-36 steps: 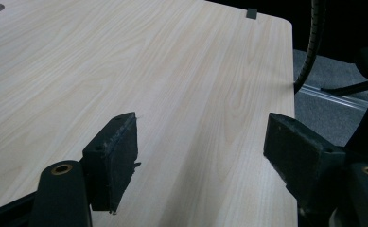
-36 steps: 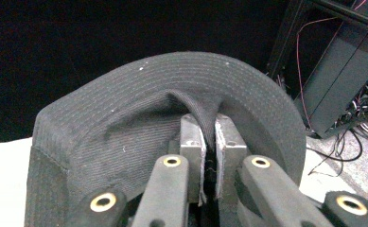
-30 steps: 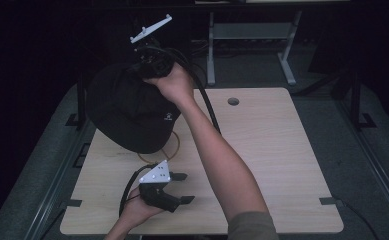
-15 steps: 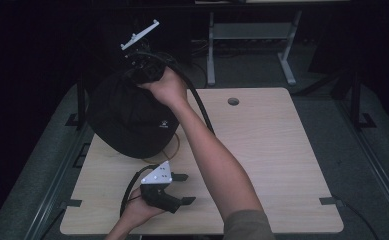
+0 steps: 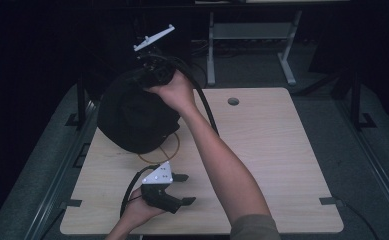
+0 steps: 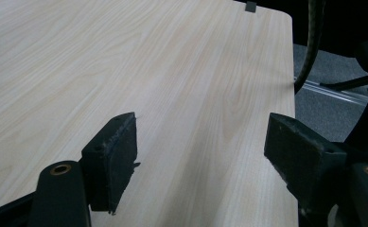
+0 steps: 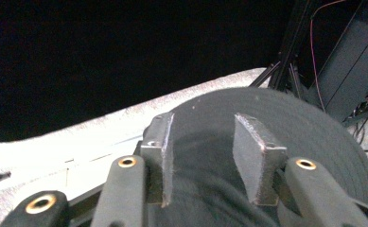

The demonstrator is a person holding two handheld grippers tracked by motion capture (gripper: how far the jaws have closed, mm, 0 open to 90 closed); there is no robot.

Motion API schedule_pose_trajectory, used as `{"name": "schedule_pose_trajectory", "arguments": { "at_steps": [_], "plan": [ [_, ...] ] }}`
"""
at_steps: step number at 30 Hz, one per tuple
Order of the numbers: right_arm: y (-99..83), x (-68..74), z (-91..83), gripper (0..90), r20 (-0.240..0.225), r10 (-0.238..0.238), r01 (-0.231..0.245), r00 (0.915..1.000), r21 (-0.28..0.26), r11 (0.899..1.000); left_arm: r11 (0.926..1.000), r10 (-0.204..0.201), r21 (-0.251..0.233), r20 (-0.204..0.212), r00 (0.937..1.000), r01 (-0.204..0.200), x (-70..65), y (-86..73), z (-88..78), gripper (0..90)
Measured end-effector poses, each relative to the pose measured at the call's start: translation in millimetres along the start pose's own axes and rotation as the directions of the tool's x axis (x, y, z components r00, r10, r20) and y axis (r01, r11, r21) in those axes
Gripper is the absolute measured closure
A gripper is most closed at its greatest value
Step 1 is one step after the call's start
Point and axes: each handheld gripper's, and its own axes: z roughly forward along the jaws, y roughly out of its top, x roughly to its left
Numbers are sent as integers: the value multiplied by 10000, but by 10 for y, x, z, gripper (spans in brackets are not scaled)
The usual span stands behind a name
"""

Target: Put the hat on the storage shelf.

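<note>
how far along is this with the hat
Done: the black hat is up off the table, held by the right gripper with its jaws around a fold of fabric. In hand: carrying it over the far-left corner. The left gripper sits open and empty. Left: setting the hat down; where is not clear.

The tabletop (image 5: 282,150) lies bare across its right half. A black hat (image 5: 132,117) and the reaching forearm (image 5: 222,160) block the left.
</note>
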Motion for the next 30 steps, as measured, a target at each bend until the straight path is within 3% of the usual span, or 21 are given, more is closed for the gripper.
{"name": "schedule_pose_trajectory", "arguments": {
  "at_steps": [7, 13, 22, 30],
  "plan": [
    [-229, -116, -263, 475, -243, 603, -618, 9979, -663, 9959, 9999, -111, 5, 94, 9999, 111, 17, -6, 15, 258],
    [-407, -230, -482, 442, -63, 838, -840, 9965, -969, 9917, 9998, -188, 24, 92, 9998, 188, 31, -31, 26, 257],
    [-555, -294, -680, 348, 81, 1095, -1085, 9940, -771, 9911, 9996, -265, 47, 7, 9996, 265, 68, -38, 14, 250],
    [-689, -344, -848, 306, 290, 1242, -1210, 9918, -938, 9882, 9991, -424, -33, -33, 9991, 424, 64, -53, 6, 247]
  ]
}}
